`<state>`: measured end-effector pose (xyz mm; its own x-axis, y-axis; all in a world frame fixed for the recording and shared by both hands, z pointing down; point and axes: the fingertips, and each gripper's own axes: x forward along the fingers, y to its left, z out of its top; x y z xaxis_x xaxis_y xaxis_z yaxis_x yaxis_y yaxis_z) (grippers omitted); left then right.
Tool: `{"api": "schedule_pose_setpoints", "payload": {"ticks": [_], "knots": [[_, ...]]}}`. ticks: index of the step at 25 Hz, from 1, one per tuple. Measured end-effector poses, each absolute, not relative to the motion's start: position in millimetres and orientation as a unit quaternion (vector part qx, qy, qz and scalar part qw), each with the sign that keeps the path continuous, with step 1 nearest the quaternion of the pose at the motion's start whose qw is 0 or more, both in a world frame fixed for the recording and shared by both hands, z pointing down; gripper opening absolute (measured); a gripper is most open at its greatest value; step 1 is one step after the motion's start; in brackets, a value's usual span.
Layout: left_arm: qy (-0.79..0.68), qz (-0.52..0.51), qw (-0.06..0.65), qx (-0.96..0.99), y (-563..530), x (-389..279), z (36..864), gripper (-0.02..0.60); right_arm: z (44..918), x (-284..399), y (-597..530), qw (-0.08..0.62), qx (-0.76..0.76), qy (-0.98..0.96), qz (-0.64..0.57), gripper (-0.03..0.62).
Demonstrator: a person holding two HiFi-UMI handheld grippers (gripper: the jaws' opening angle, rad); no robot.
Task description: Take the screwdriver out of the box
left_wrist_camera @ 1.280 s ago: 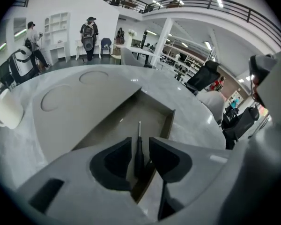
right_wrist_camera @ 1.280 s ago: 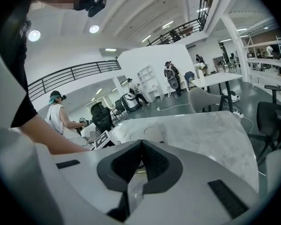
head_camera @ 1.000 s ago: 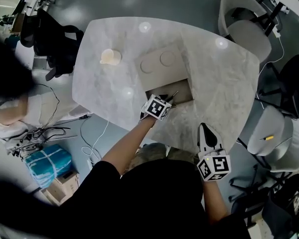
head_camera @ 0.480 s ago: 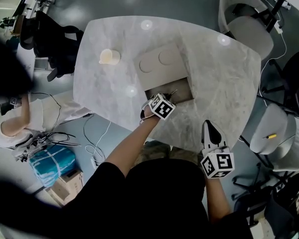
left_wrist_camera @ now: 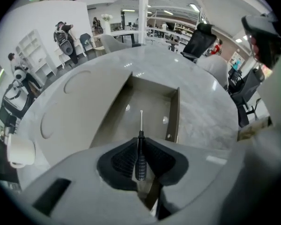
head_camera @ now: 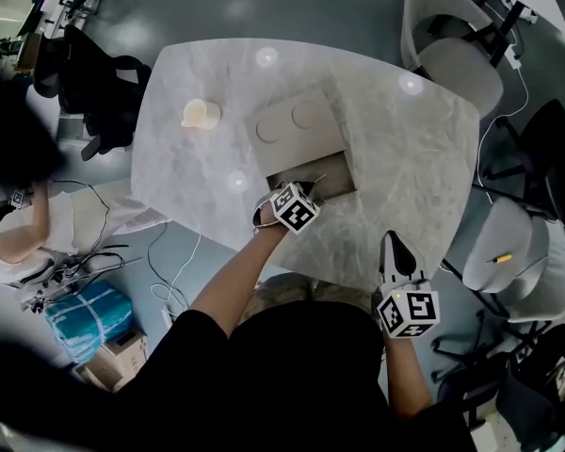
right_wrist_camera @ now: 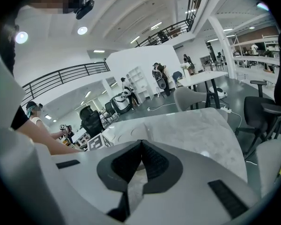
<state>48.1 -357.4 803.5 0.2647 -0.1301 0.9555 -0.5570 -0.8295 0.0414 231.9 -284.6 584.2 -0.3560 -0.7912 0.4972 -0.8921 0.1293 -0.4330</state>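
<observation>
The open box (head_camera: 347, 169) lies on the marble table (head_camera: 405, 158), its lid (head_camera: 297, 121) folded back. My left gripper (head_camera: 306, 188) points steeply down into the box. In the left gripper view its jaws are closing, and both pads (left_wrist_camera: 124, 156) lie against the ribbed dark handle of the screwdriver (left_wrist_camera: 140, 149). The thin metal shaft sticks out ahead over the box floor (left_wrist_camera: 145, 102). My right gripper (head_camera: 392, 243) hovers off the table's near edge, and the right gripper view shows it (right_wrist_camera: 141, 144) shut on nothing.
A pale cup (head_camera: 201, 113) stands at the table's left. White chairs (head_camera: 457, 59) and a dark chair (head_camera: 556, 149) ring the right side. Cables and a blue bundle (head_camera: 75, 309) lie on the floor at left, beside a seated person (head_camera: 19, 234).
The marker cube on my left gripper has rolled while staying over the box's near end. The right gripper has barely shifted.
</observation>
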Motion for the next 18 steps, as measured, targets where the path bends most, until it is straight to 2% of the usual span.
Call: {"api": "schedule_pose_setpoints", "payload": {"ticks": [12,18], "knots": [[-0.35,0.372,0.239,0.826,-332,4,678,0.057,526,193,-257,0.071,0.571,-0.774,0.266,0.003],[-0.402,0.193,0.251,0.859,-281,-37,563,0.057,489,162,-225,0.079,0.589,-0.775,0.214,0.003]]}}
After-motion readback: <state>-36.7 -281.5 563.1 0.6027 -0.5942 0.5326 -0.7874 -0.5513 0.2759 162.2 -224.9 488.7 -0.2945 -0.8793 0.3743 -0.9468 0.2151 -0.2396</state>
